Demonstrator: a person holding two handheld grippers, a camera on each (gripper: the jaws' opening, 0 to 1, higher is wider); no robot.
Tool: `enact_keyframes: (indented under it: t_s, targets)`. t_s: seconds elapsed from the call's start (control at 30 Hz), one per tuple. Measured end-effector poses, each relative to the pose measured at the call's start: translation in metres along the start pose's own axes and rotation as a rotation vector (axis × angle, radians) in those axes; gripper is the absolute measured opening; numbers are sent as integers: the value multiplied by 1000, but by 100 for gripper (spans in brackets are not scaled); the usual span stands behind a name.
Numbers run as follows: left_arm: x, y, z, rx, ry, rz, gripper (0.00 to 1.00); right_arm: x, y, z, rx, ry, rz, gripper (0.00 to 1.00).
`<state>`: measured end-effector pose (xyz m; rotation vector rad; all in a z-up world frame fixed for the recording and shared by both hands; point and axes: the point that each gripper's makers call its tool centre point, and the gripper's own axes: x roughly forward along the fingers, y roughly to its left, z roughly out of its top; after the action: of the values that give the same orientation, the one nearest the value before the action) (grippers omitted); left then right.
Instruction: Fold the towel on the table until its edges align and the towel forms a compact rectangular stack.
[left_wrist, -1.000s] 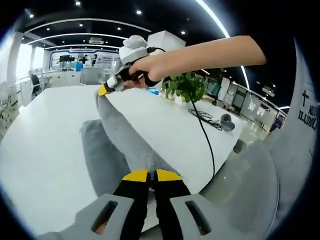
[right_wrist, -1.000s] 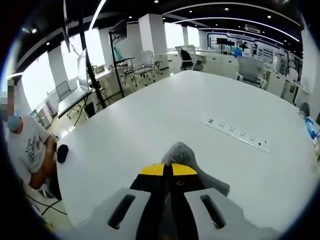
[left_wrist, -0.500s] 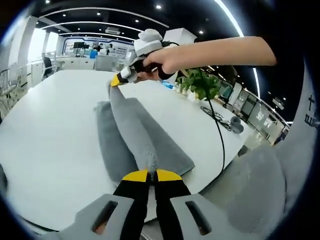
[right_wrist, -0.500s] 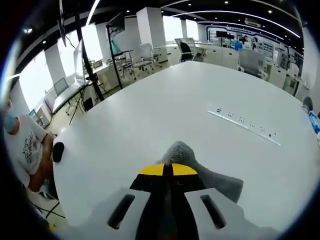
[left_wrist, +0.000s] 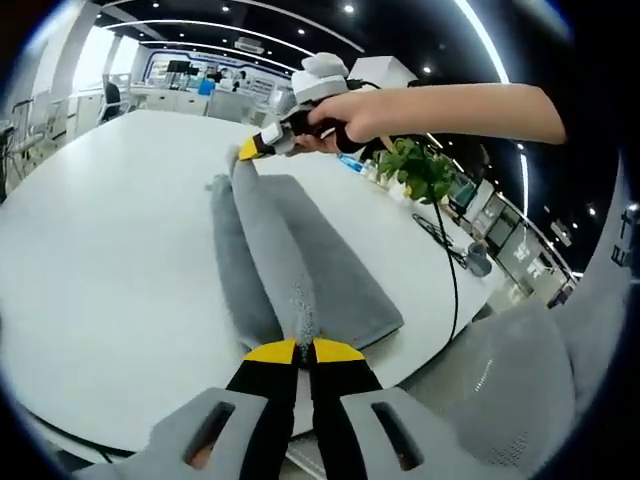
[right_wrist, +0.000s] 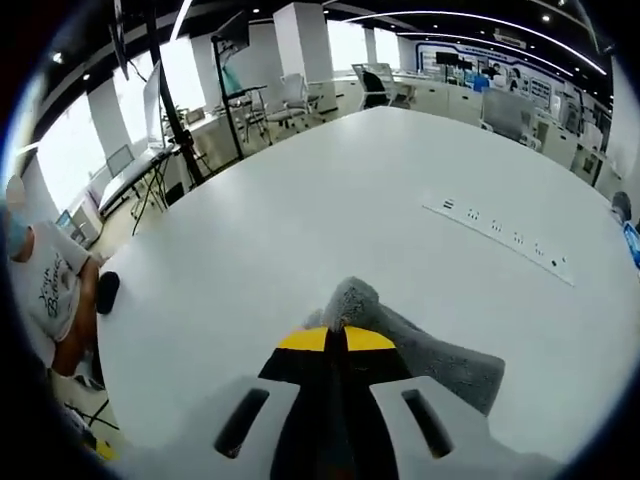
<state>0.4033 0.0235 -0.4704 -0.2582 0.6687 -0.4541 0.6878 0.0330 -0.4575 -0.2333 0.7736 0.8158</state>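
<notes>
A grey towel (left_wrist: 290, 265) lies lengthwise on the white table (left_wrist: 100, 250), with one long edge lifted into a ridge. My left gripper (left_wrist: 304, 349) is shut on the near end of that ridge. At the far end, a person's hand holds my right gripper (left_wrist: 252, 150), shut on the towel's other corner. In the right gripper view, my right gripper (right_wrist: 335, 339) pinches a bunched grey towel corner (right_wrist: 350, 300) just above the table, and the towel's lower layer (right_wrist: 445, 365) spreads to the right.
A potted green plant (left_wrist: 415, 172), a black cable (left_wrist: 440, 240) and a small grey object (left_wrist: 478, 260) sit along the table's right side. A power strip (right_wrist: 500, 235) is set into the table. A seated person (right_wrist: 50, 300) and office chairs stand beyond the table edge.
Both grippers have come lower toward the table with the towel edge; the lifted fold now lies flatter over the lower layer. Both stay shut on the towel.
</notes>
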Motion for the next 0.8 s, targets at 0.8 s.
enact_keyframes:
  t_s: [0.8]
  targets:
    - [-9,22,13,17,-6,69,19,-14,4,7,-45,-53,27,10]
